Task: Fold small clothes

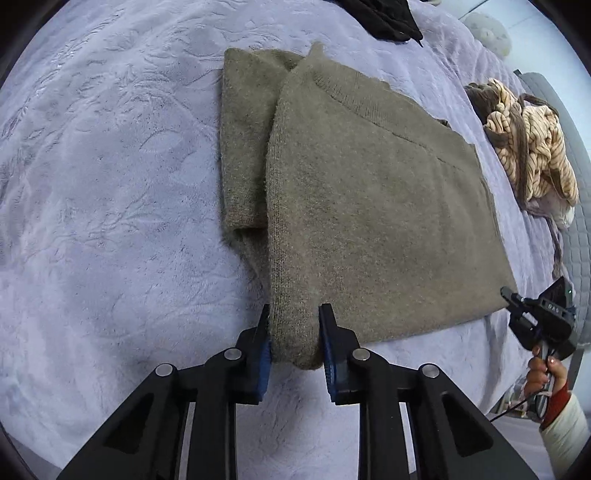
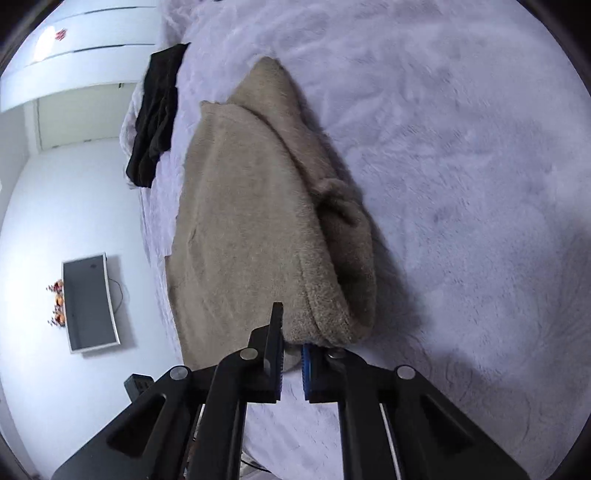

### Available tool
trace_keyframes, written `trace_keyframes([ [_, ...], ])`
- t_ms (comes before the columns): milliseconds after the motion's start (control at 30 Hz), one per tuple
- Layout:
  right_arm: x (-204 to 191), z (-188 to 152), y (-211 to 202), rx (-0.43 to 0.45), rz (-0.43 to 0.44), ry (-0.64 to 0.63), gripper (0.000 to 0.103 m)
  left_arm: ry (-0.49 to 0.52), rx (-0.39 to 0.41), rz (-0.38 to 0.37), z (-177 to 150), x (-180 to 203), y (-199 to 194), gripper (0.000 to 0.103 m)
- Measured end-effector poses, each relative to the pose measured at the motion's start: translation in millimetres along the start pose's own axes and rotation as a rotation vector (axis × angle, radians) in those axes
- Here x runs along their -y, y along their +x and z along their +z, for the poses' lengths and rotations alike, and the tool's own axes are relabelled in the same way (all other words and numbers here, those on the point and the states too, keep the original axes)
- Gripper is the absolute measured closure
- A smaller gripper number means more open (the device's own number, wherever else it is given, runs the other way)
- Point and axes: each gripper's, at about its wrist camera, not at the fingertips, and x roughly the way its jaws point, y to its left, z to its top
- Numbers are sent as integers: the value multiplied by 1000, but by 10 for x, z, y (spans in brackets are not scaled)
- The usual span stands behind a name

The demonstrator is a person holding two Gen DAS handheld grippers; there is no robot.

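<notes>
- Both jaws are pinched on the sweater point(image 1: 369, 206): your left gripper point(image 1: 295, 332) clamps the near folded corner between its blue pads, and your right gripper point(image 2: 291, 350) is nipped almost closed on the other near corner, with only a thin edge of knit between its pads.
- That sweater lies flat on the pale blanket point(image 1: 110, 184), already folded lengthwise, with a sleeve point(image 1: 243, 147) tucked under on the left side.
- You seem to be at the start of the next fold, gripping the near hem at both corners with nothing lifted yet.
- Next, I'd judge, you need to raise both corners together and carry them toward the collar end, keeping the hem level so the layers don't skew.
- Watch the right grip: it holds so little fabric that it could slip once the weight comes on.
- Keep clear of the black garment point(image 1: 384, 18) beyond the far end and the striped pile point(image 1: 532, 147) off to the right.
</notes>
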Motion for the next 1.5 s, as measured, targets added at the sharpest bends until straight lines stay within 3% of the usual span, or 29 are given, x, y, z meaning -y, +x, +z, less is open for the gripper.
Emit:
trace_keyframes([
  [67, 52, 0, -9, 0, -69, -10, 95, 7, -6, 27, -72, -90, 99, 78],
  [200, 235, 6, 157, -39, -156, 27, 95, -63, 15, -15, -147, -251, 141, 75],
  [267, 157, -11, 133, -29, -192, 19, 93, -63, 30, 35, -190, -281, 41, 70],
  [333, 25, -55, 76, -28, -256, -19, 83, -60, 41, 98, -237, -318, -43, 40],
  [400, -195, -152, 52, -52, -335, -106, 71, -72, 54, 148, -306, -377, -135, 36],
  [467, -509, -337, 127, -88, -357, -228, 51, -97, 47, 153, -373, -467, -166, 29],
  [533, -836, -518, 284, -133, -366, -350, 47, -116, 62, 165, -429, -556, -182, 16],
  [567, -993, -625, 382, -156, -367, -409, 47, -124, 66, 171, -445, -591, -173, 16],
  [633, -1324, -865, 703, -240, -311, -496, 47, -144, 64, 169, -479, -664, -139, 16],
  [700, -1565, -993, 1052, -317, -195, -463, 47, -160, 69, 164, -528, -733, -115, 16],
  [833, -1653, -1225, 1687, -415, 1, -269, 47, -220, 72, 133, -656, -920, -67, 16],
  [1033, -1431, -1358, 2236, -410, 135, 20, 46, -346, 37, -14, -741, -1371, -31, 16],
  [1100, -1387, -1344, 2256, -386, 209, 95, 51, -337, 18, -31, -728, -1420, -37, 16],
  [1133, -1387, -1327, 2252, -379, 240, 121, 79, -324, 18, -32, -733, -1422, -69, 16],
  [1167, -1410, -1317, 2246, -380, 249, 124, 94, -309, 29, -33, -751, -1429, -130, 16],
  [1267, -1607, -1282, 2146, -387, 251, 12, 95, -288, 78, -27, -849, -1416, -283, 16],
  [1500, -1578, -1455, 2389, -460, 99, -53, 95, -303, 100, -1, -970, -1554, -484, 16],
])
